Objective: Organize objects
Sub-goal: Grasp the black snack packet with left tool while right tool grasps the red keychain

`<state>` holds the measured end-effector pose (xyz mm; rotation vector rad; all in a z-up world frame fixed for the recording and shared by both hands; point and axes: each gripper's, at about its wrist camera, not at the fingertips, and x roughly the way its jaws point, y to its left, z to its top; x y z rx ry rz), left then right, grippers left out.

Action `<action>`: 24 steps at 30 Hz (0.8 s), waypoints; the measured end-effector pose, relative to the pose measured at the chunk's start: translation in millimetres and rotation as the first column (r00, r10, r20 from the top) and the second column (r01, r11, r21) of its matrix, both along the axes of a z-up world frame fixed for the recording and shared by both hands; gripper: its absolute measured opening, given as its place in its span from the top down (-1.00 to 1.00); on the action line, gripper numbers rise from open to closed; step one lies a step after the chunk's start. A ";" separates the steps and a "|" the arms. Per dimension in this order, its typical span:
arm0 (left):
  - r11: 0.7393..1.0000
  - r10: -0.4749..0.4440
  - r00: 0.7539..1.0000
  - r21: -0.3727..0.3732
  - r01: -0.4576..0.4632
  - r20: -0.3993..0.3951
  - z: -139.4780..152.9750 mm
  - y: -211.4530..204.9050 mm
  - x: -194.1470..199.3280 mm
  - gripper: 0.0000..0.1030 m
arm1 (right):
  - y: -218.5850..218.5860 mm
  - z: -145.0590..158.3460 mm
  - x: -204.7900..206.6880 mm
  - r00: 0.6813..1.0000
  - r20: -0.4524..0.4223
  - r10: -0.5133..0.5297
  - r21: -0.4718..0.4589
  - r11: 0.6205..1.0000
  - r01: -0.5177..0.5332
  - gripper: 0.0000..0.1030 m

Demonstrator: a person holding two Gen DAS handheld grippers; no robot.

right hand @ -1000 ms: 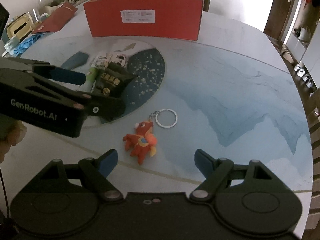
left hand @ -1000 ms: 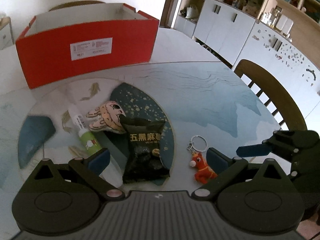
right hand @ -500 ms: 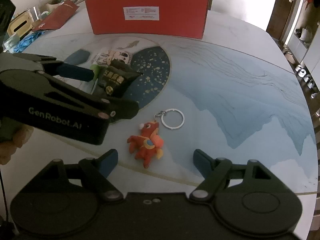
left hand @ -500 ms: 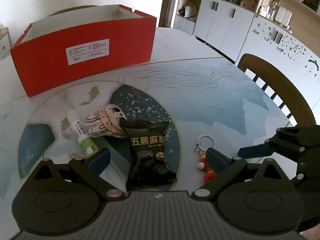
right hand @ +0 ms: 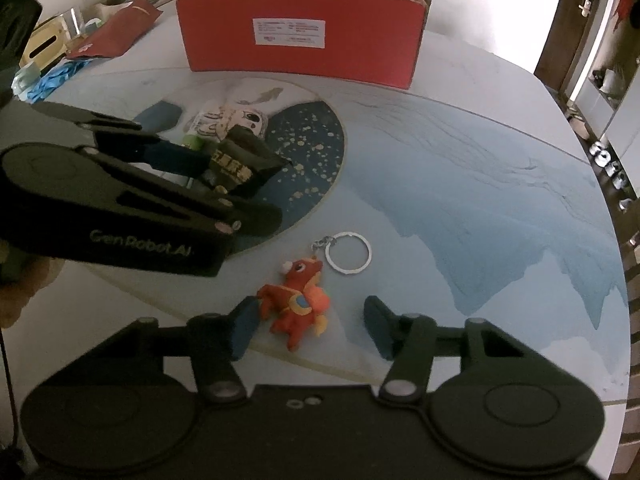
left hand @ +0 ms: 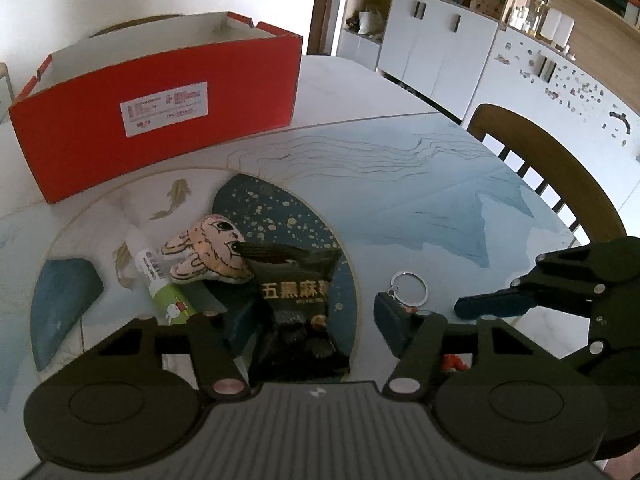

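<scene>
A black snack packet lies on the table's dark round patch, between the fingers of my left gripper. Its jaws are closing; the left pad is at the packet's edge, the right pad stands clear of it. A red toy keychain with a metal ring lies between the fingers of my right gripper, also closing, with a gap on the right side. A beige plush and a white-and-green tube lie left of the packet. The open red box stands behind them.
A wooden chair stands at the table's right edge, with white cabinets beyond. A red bag and blue gloves lie at the far left. In the right wrist view the left gripper's body crosses the left side.
Both grippers' jaws have narrowed from wide open. The left pair now brackets the snack packet closely, the right pair the red toy. Neither hand has shifted much.
</scene>
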<state>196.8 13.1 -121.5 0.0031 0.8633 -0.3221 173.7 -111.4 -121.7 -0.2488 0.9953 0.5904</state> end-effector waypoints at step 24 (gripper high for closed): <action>1.000 -0.006 0.999 -0.011 0.005 -0.034 4.3 8.8 -10.6 0.36 | -12.6 10.2 1.9 0.997 -0.009 -0.079 0.019 0.997 0.079 0.31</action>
